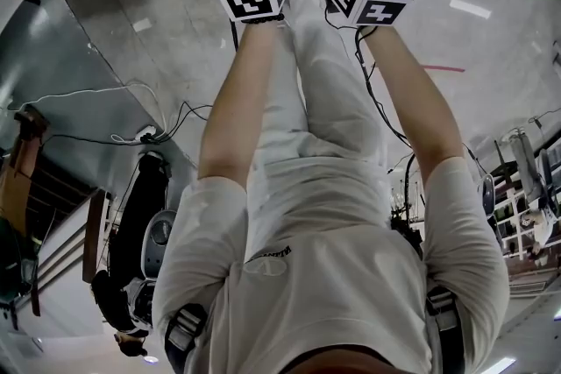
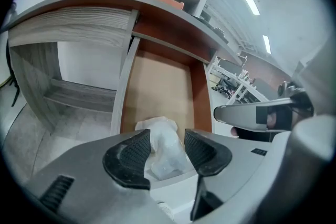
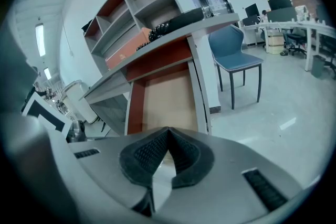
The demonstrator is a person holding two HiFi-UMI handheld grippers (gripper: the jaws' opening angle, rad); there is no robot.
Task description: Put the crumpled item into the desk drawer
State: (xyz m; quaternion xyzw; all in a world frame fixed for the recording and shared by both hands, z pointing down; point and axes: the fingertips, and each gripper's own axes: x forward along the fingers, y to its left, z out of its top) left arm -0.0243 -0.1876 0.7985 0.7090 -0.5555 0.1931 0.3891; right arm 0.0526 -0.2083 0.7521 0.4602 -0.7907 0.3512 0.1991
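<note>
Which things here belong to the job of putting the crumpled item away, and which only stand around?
Belonging to the job: crumpled item, between the open jaws of the left gripper; open drawer.
Only standing around: blue chair; orange box; shelves.

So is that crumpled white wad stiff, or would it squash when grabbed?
The crumpled wad probably squashes easily: its folds look soft and loose. Likely very light, since it looks thin and translucent. Lumpy, so unlikely to roll.
</note>
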